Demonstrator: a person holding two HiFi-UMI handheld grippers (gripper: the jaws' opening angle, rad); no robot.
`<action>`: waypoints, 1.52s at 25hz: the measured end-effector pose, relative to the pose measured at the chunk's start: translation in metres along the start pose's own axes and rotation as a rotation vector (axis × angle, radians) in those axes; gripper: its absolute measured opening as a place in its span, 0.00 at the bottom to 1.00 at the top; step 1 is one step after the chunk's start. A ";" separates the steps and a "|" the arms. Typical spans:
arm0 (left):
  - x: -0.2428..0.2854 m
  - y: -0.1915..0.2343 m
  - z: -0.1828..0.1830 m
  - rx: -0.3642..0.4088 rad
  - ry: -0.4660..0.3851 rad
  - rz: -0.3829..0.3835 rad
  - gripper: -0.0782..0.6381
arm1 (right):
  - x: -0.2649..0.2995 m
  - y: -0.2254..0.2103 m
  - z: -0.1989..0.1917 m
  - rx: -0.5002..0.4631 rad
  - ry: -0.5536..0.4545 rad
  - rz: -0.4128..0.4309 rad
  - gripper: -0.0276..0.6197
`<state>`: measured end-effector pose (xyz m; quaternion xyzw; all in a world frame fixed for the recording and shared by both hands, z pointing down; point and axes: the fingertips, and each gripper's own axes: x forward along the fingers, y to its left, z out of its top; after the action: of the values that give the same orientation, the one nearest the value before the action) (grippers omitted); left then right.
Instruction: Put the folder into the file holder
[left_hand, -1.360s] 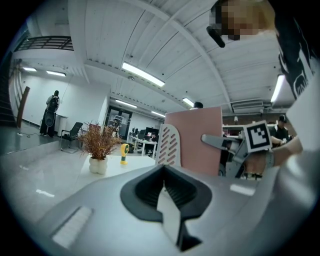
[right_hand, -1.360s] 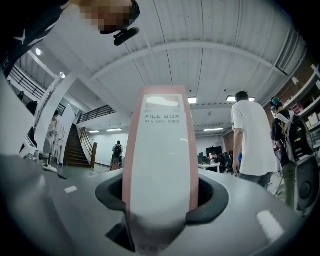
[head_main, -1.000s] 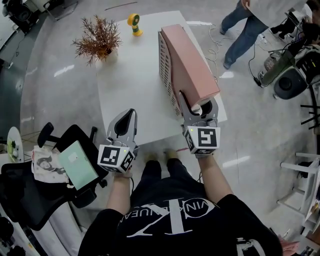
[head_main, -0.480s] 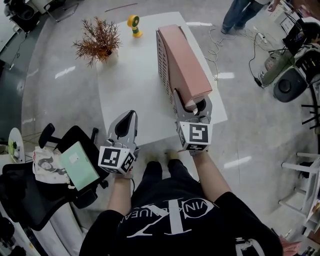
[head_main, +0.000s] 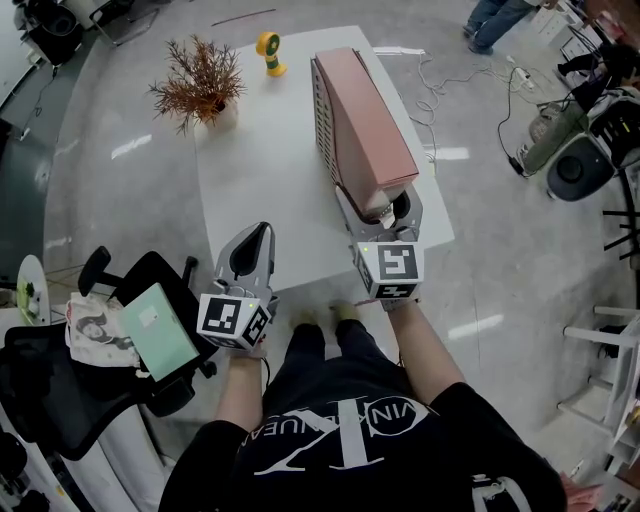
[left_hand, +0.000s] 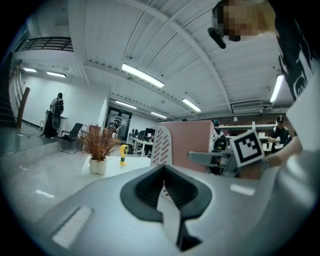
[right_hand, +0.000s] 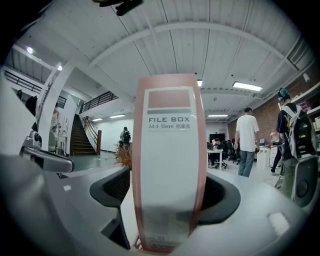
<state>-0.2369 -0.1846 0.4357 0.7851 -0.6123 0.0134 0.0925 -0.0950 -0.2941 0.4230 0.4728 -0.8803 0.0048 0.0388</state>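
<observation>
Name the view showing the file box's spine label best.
Right gripper view: the spine label fills the centre, print readable. Head view shows only the file box's pink top and side; left gripper view, a pink face beside the file holder.

Pretty bright and even everywhere, typical office light. In the head view the shiny floor (head_main: 130, 145) kicks back white glare patches at about 10, 2 and 4 o'clock, and the edges bow out a bit. Both gripper views are full fisheye with black corners and bent ceiling lines. The light comes from the ceiling tubes (left_hand: 142, 76) up around 12. Anything close to the lens is soft, and the folder (right_hand: 170, 160) goes mushy toward 6 o'clock
</observation>
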 end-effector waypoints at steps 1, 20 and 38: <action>0.000 -0.002 0.001 0.000 -0.003 -0.004 0.11 | -0.002 0.000 0.000 -0.004 0.000 0.007 0.65; 0.006 -0.013 0.009 0.006 -0.022 -0.026 0.11 | -0.058 -0.022 0.004 0.013 0.029 0.039 0.67; 0.025 -0.019 0.035 0.025 -0.072 -0.046 0.11 | -0.092 -0.074 0.022 0.006 0.025 -0.115 0.07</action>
<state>-0.2159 -0.2095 0.4024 0.7999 -0.5970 -0.0094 0.0611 0.0158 -0.2600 0.3926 0.5227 -0.8510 0.0110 0.0488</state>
